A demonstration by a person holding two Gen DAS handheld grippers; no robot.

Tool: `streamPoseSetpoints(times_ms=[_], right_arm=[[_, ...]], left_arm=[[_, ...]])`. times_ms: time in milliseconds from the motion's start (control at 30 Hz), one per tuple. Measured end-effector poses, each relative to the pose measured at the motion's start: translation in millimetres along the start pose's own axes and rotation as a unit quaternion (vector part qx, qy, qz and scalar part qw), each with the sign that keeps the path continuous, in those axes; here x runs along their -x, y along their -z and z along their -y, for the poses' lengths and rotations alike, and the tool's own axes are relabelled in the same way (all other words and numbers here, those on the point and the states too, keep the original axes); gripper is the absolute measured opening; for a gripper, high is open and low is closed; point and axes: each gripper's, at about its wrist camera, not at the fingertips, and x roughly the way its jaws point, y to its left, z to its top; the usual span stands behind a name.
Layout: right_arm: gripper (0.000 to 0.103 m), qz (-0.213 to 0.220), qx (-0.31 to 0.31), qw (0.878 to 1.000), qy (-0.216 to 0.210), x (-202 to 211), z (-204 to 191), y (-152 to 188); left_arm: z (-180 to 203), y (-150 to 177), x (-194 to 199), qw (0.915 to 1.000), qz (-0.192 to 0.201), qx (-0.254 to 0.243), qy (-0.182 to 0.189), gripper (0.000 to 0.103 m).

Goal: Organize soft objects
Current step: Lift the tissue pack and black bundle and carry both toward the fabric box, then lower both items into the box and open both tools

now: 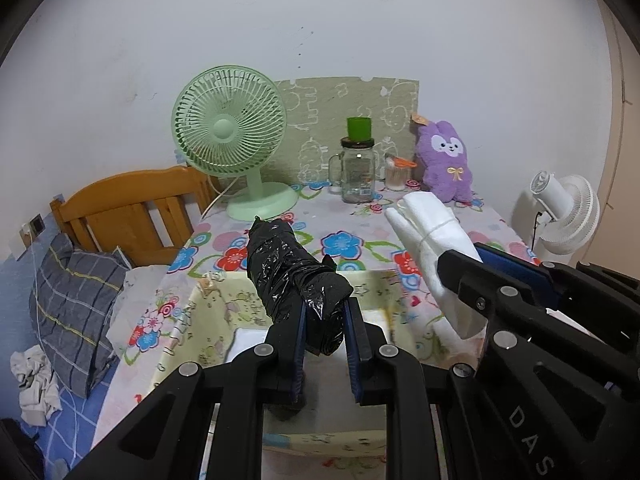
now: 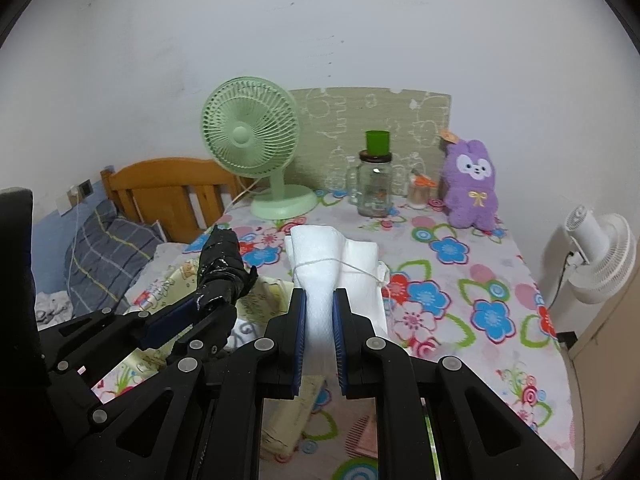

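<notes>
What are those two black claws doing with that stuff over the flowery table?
A person is tidying soft things with a claw in each hand. The left claw is shut on a black bundle wrapped in shiny plastic, and the right claw is shut on a white foam roll tied with string. Both bundles are held up above the flower-patterned tablecloth, over a pale printed fabric box. A purple plush bunny sits untouched at the back.

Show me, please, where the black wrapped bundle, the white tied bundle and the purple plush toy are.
black wrapped bundle [image 1: 292,276], left wrist view, middle of its plastic wrap.
white tied bundle [image 2: 324,264], right wrist view, just above the string.
purple plush toy [image 2: 474,192], right wrist view, its belly by the bow.
</notes>
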Motion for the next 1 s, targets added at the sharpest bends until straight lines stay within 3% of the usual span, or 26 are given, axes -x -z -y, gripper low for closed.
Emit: streamPoseSetpoints(times_ms=[367,667,900,1000], right_arm=[[0.016,-0.017,0.012,0.999,-0.049,-26.8,-30.1,-5.9],[0.016,-0.045,0.008,0.997,-0.066,-53.7,-42.5,-1.6],[0.016,-0.07,0.003,0.995,-0.065,-72.5,-44.5,9.2],[0.017,-0.072,0.004,0.995,-0.068,-75.2,-46.2,12.9]], left_arm=[[-34.4,2.9,-11.5,0.9997,-0.014,0.007,-0.019,0.017],[-48.3,11.6,-29.9,0.9988,-0.039,0.013,-0.026,0.018],[-49.7,23.5,-43.9,0.9978,-0.062,0.003,-0.022,0.024],[-50.9,27.7,-47.9,0.9971,-0.073,0.004,-0.024,0.032]])
